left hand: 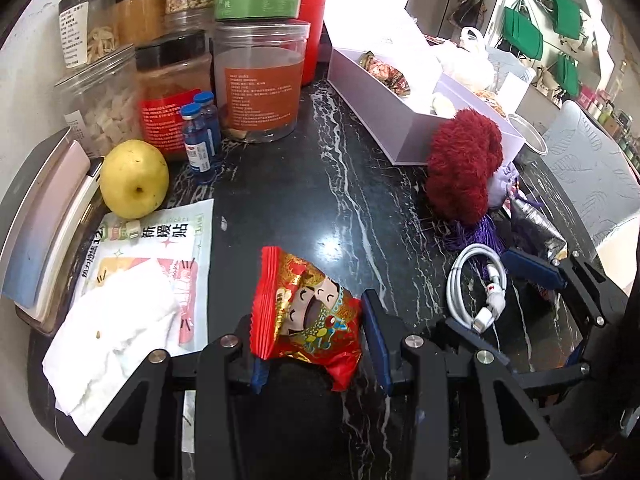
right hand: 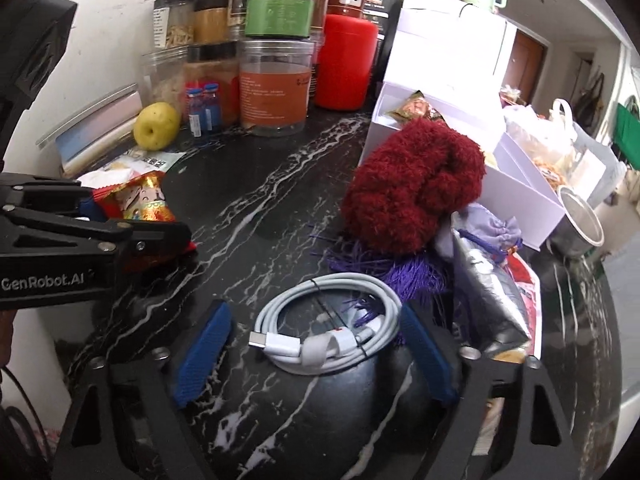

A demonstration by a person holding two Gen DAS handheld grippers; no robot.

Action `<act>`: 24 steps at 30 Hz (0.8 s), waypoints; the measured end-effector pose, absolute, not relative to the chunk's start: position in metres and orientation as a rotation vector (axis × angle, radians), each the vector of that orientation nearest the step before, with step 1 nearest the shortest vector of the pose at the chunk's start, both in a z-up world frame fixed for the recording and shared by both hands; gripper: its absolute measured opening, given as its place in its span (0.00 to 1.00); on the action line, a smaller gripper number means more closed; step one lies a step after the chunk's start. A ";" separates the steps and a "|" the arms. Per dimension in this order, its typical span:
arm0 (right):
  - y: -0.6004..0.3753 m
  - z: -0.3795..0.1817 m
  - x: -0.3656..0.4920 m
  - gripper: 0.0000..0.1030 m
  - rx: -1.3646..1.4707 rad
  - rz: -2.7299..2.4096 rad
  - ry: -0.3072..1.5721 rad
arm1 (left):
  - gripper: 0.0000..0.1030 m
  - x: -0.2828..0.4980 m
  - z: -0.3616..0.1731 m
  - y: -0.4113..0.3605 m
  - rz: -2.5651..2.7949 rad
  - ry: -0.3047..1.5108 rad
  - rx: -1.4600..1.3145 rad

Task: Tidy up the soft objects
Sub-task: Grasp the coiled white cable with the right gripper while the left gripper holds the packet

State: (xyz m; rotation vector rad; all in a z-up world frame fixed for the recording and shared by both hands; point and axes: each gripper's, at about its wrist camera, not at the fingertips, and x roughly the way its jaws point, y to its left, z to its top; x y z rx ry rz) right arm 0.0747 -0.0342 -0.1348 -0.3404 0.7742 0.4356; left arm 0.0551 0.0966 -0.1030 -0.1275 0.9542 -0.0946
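Left, the left gripper (left hand: 316,340) reaches level over the black marble table (left hand: 304,184), jaws closed on a red snack packet (left hand: 308,312) near its left edge. Right gripper (right hand: 316,352) points forward, jaws wide apart around a coiled white cable (right hand: 328,332); the red fuzzy plush (right hand: 412,184) lies beyond, against the white box (right hand: 520,196).

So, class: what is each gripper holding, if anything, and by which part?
The left gripper grips the red snack packet across its lower half. The right gripper is open around the coiled white cable, holding nothing.
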 end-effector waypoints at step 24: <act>-0.038 -0.128 0.069 0.59 -0.242 0.489 0.835 | 0.39 0.047 -0.100 0.101 -0.104 0.943 -0.135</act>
